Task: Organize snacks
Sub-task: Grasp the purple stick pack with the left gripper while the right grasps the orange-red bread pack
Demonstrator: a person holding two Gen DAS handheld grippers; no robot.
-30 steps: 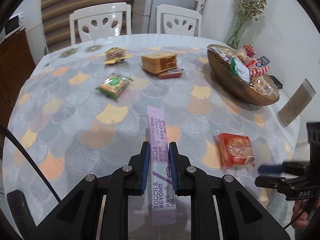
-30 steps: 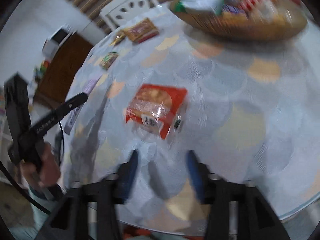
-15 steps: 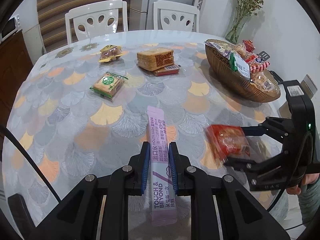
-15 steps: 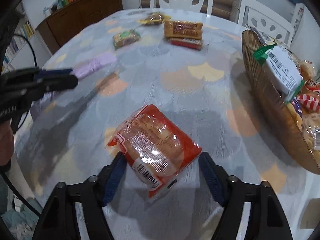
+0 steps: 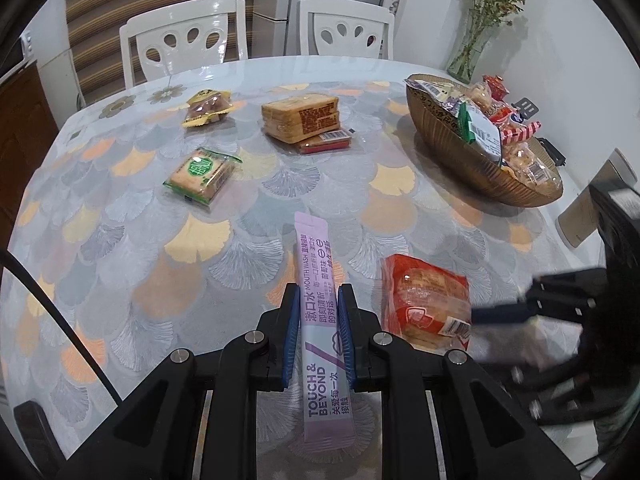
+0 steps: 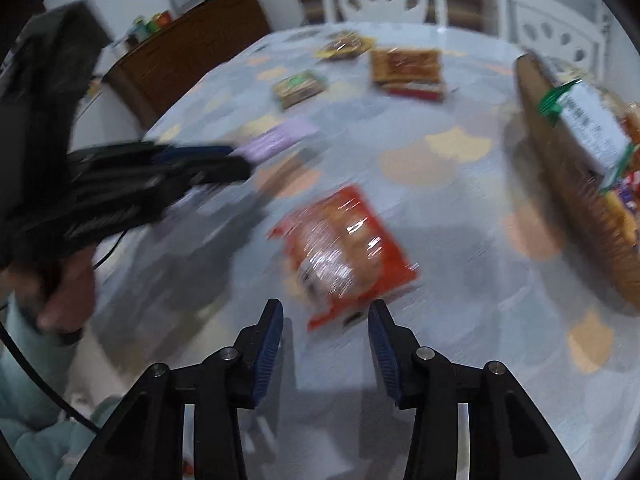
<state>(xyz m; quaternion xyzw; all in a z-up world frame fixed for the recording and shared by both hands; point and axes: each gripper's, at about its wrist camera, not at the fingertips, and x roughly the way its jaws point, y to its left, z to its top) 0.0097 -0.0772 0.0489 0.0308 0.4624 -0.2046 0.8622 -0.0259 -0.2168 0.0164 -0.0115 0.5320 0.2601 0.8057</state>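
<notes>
Left gripper (image 5: 318, 332) enters from bottom centre of left wrist frame, level over table, blue pads clamped on long lilac mouthwash sachet (image 5: 322, 320); sachet's long axis runs along fingers, far end pointing toward frame top.

Right gripper (image 6: 325, 344) low at bottom centre of right wrist frame, jaws wide apart, holding nothing; red plastic biscuit packet (image 6: 344, 252) lies on scallop-patterned tablecloth (image 6: 460, 240) just ahead, tilted diagonally. View blurred.

Brown woven basket of snacks (image 5: 480, 160) at right edge.
</notes>
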